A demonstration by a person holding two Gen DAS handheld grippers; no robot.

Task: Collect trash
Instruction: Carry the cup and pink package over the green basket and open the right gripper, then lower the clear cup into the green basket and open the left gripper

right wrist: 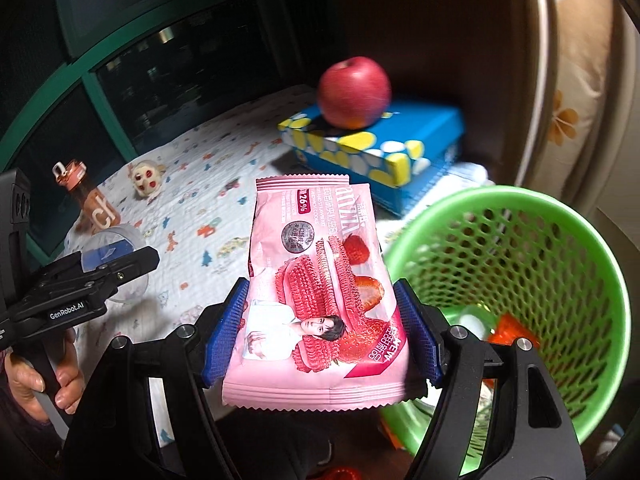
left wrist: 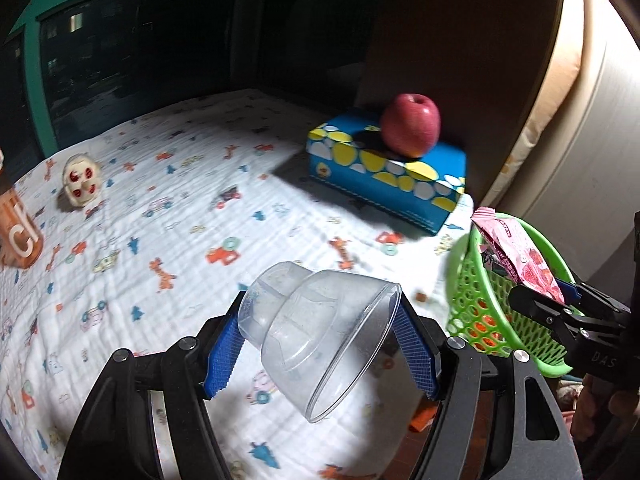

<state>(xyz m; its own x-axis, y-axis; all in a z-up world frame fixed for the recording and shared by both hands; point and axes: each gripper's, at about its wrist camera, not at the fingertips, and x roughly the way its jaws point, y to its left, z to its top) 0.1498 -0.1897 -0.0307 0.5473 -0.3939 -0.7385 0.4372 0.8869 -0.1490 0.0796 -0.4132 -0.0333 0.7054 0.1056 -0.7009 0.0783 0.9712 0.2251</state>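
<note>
My left gripper [left wrist: 320, 340] is shut on a clear plastic cup [left wrist: 320, 344] lying sideways between its blue pads, mouth toward the lower right, above the printed cloth. My right gripper [right wrist: 320, 330] is shut on a pink strawberry snack wrapper [right wrist: 316, 288], held just left of the green mesh basket [right wrist: 560, 280]. In the left wrist view the right gripper [left wrist: 560, 300] carries the wrapper [left wrist: 516, 256] over the basket's rim [left wrist: 472, 280]. The basket holds some orange and white bits at its bottom. The left gripper [right wrist: 116, 264] with the cup [right wrist: 108, 240] shows at the left of the right wrist view.
A red apple [left wrist: 410, 126] rests on a blue tissue box [left wrist: 384, 176] at the back right. An orange bottle [right wrist: 88, 200] and a small white toy [left wrist: 82, 180] stand at the far left. A hand [right wrist: 36, 384] grips the left tool. A padded wall rises on the right.
</note>
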